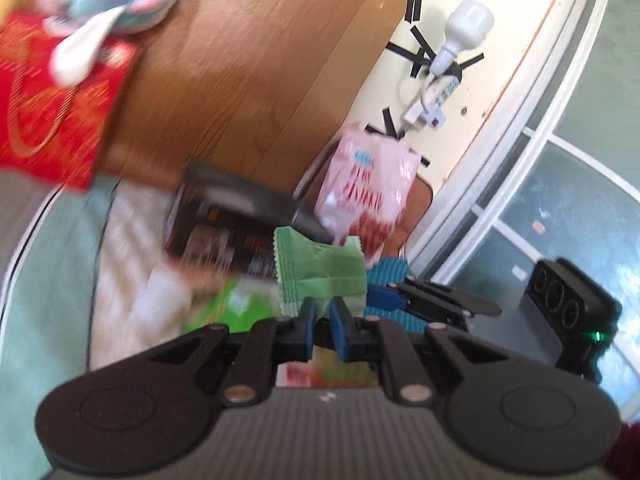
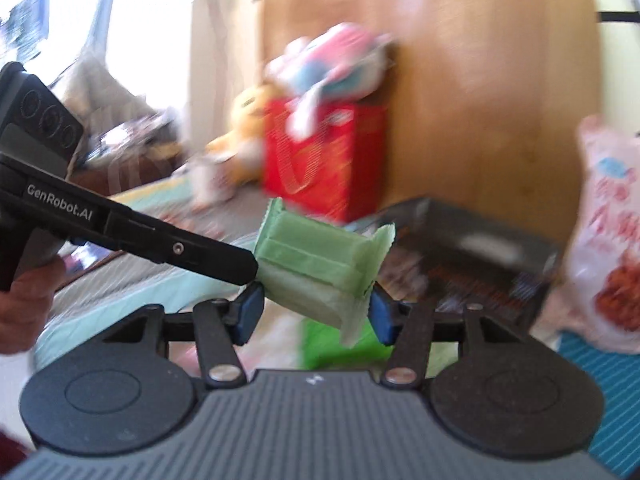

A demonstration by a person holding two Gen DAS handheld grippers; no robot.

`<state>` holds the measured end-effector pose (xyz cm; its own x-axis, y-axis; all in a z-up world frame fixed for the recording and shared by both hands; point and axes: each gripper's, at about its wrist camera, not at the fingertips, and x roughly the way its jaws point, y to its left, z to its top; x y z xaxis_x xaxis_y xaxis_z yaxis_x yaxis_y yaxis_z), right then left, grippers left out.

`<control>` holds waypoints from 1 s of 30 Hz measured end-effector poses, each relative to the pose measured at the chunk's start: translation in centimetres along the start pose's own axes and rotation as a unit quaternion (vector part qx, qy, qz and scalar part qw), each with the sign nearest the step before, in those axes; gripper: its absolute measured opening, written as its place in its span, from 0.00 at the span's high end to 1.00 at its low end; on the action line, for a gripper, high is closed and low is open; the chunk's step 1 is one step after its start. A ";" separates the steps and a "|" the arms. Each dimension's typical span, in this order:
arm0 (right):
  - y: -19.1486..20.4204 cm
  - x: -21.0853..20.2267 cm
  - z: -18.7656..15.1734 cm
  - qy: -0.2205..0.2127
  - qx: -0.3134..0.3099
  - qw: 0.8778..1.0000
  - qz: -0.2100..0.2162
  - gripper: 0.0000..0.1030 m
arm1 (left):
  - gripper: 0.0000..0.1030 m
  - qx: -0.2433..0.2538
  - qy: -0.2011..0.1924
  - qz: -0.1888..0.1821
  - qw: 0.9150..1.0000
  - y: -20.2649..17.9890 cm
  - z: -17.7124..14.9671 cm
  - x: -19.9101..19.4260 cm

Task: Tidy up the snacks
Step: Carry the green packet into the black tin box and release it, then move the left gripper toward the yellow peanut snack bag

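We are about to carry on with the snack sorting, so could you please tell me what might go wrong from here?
1. Both tools hold one green packet: the left tool pinches only its crimped edge, the right tool spans its body. If they pull apart, the wrapper may tear or slip.
2. The pink snack bag stands upright close behind and could be knocked over.

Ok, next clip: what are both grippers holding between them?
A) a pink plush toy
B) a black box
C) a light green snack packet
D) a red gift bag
C: the left gripper pinches one crimped end of the light green snack packet, and the right gripper clamps its sides.
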<state>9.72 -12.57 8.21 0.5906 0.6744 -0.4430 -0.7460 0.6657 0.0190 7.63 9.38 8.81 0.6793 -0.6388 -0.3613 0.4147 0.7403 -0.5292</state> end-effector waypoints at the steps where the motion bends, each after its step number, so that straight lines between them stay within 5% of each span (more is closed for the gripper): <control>1: -0.8 0.2 0.5 -0.006 0.003 1.000 -0.011 0.44 | 0.91 -0.003 0.001 -0.005 1.000 0.2 1.4 1.2; 8: -9.7 4.2 3.4 -0.022 0.083 0.994 -0.073 0.44 | 0.90 0.004 0.009 0.007 1.000 0.9 7.2 9.7; 13: -12.7 6.7 2.8 -0.003 0.108 0.989 -0.100 0.44 | 0.90 -0.016 0.023 0.031 0.999 2.7 8.5 14.2; 18: -13.2 9.2 1.9 0.022 0.109 0.986 -0.122 0.43 | 0.79 -0.033 0.034 0.065 0.997 4.1 8.1 16.5; 24: -12.8 6.9 1.0 -0.001 0.135 0.980 -0.149 0.38 | 0.73 -0.037 -0.001 0.042 0.998 4.2 7.1 12.0; 30: -10.5 3.6 -2.4 0.008 0.187 0.979 -0.080 0.38 | 0.71 -0.069 -0.039 0.041 0.996 5.2 3.1 4.2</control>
<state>18.93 -17.92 4.29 0.6832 0.5494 -0.4811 -0.4787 0.8344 0.2732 14.51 11.13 6.89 0.7553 -0.5545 -0.3494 0.2714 0.7499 -0.6033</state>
